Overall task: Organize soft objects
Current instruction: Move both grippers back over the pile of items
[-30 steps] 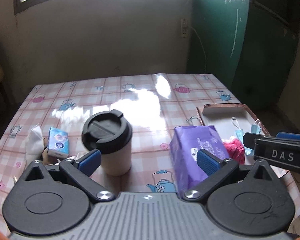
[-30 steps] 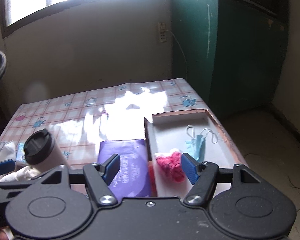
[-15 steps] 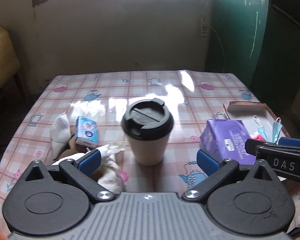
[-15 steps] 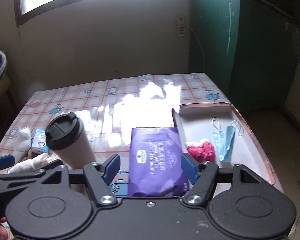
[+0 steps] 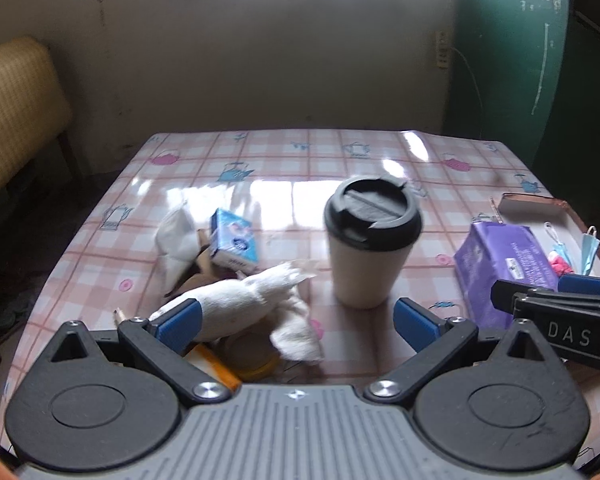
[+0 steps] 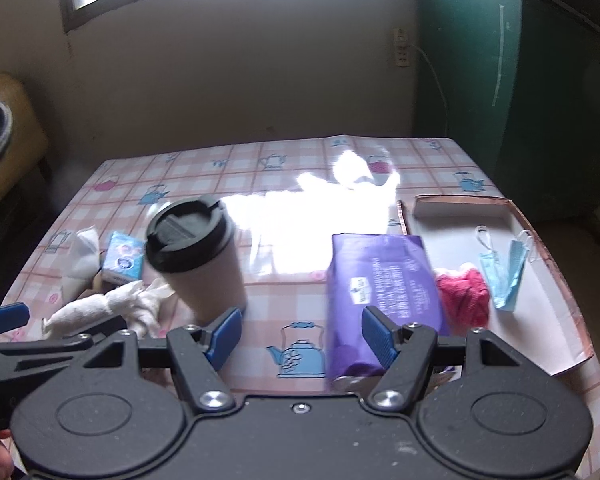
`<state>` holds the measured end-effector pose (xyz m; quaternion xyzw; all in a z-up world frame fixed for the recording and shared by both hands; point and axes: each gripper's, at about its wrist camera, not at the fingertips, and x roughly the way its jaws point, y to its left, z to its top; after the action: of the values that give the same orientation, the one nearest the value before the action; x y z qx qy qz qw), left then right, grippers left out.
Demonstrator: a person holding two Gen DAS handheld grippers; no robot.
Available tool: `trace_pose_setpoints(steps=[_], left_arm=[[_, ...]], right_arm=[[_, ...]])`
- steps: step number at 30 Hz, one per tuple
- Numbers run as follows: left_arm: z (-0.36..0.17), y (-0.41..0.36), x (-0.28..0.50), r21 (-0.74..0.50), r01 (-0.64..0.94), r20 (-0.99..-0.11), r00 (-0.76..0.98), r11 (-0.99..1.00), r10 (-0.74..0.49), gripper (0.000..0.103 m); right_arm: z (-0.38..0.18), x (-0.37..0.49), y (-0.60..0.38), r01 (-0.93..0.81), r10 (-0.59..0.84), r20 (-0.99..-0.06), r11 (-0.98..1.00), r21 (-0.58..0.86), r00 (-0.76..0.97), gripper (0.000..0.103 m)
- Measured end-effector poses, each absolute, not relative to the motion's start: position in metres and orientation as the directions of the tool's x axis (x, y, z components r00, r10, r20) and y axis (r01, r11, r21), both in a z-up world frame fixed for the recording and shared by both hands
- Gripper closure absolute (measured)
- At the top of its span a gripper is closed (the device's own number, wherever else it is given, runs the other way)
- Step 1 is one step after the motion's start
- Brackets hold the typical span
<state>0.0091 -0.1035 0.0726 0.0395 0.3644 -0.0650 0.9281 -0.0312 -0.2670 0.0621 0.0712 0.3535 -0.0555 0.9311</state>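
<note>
A white cloth (image 5: 240,300) lies crumpled at the table's near left, also in the right wrist view (image 6: 112,308). Behind it lie a white pouch (image 5: 178,240) and a small blue tissue pack (image 5: 234,242). A purple wipes pack (image 6: 384,284) lies beside a shallow cardboard tray (image 6: 548,292) that holds a pink cloth (image 6: 464,292) and a blue face mask (image 6: 504,276). My left gripper (image 5: 296,320) is open and empty, just above the white cloth. My right gripper (image 6: 302,336) is open and empty, near the purple pack's front end.
A white cup with a black lid (image 5: 370,244) stands mid-table between the cloth pile and the purple pack. Orange and yellow items (image 5: 236,364) lie under the cloth near the front edge. A yellow chair (image 5: 16,120) stands to the left, a green door (image 6: 540,80) to the right.
Both grippers have swung to the left, so the cup, the cloth pile and the purple pack shifted right in view. Both stayed open and empty.
</note>
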Motion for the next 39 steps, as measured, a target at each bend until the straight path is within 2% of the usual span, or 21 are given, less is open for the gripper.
trace_pose_setpoints(steps=[19, 28, 34, 39], left_arm=[[0.049, -0.026, 0.002, 0.016, 0.05, -0.716, 0.698, 0.999, -0.024, 0.0], [0.031, 0.011, 0.0, 0.004, 0.03, -0.723, 0.691, 1.0, -0.017, 0.0], [0.007, 0.048, 0.013, -0.019, -0.045, -0.751, 0.66, 0.999, 0.016, 0.0], [-0.005, 0.052, 0.036, 0.01, -0.036, -0.758, 0.651, 0.999, 0.031, 0.0]], right_arm=[[0.034, -0.027, -0.187, -0.002, 0.063, -0.693, 0.996, 0.089, 0.718, 0.024], [0.021, -0.029, -0.169, -0.078, 0.149, -0.698, 0.988, 0.132, 0.7, 0.024], [0.014, -0.03, -0.17, -0.094, 0.175, -0.702, 0.984, 0.153, 0.691, 0.024], [0.011, -0.03, -0.167, -0.119, 0.198, -0.703, 0.98, 0.16, 0.683, 0.024]])
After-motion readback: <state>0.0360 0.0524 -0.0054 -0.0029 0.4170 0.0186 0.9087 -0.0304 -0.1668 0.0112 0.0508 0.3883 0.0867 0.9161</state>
